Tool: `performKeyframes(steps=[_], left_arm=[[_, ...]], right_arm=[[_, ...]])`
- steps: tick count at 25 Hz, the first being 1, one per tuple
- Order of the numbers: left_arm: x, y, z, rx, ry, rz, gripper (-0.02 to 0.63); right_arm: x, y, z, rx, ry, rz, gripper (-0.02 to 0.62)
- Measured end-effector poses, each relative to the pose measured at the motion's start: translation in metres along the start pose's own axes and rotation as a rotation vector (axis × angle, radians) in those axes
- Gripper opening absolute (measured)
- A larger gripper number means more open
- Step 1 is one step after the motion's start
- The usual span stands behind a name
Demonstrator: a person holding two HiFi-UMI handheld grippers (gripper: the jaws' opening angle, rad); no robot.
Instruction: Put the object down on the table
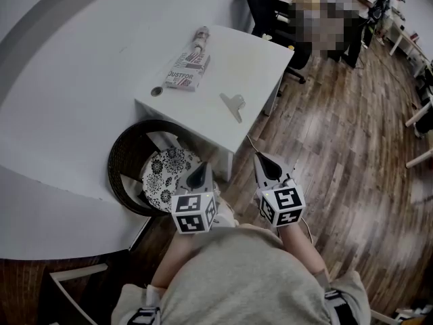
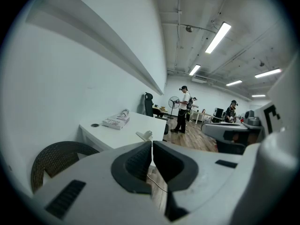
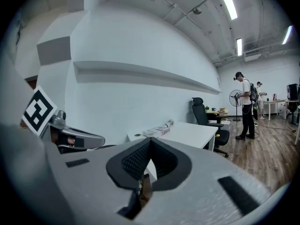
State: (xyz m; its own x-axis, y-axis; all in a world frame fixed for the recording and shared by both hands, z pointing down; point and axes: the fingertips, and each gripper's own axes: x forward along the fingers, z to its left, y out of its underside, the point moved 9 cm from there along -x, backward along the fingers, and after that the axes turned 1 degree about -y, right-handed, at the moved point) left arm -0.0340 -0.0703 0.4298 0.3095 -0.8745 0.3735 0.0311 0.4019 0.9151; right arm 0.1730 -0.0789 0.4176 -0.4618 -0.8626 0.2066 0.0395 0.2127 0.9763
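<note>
A pale metal clip point(image 1: 233, 105) lies on the small white table point(image 1: 264, 59), near its front edge; it also shows in the left gripper view point(image 2: 144, 135). Both grippers hang close to my body, below and short of that edge. My left gripper point(image 1: 199, 171) points at the table's near corner, jaws together with nothing between them point(image 2: 152, 161). To its right, my right gripper point(image 1: 261, 160) is shut and empty as well point(image 3: 150, 161).
A printed box point(image 1: 188, 70) with a tube point(image 1: 200, 37) on it lies at the table's far left. A dark wicker basket point(image 1: 122, 164) holding a patterned disc point(image 1: 166, 175) stands beside the table. An office chair point(image 1: 267, 9) and people stand beyond, on the wood floor.
</note>
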Motion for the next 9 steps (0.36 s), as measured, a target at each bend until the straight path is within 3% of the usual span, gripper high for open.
performKeyframes(steps=[9], left_arm=[[0.0096, -0.0017, 0.0058, 0.004, 0.006, 0.007, 0.011]], right_arm=[[0.0107, -0.0009, -0.0025, 0.003, -0.001, -0.002, 0.0]])
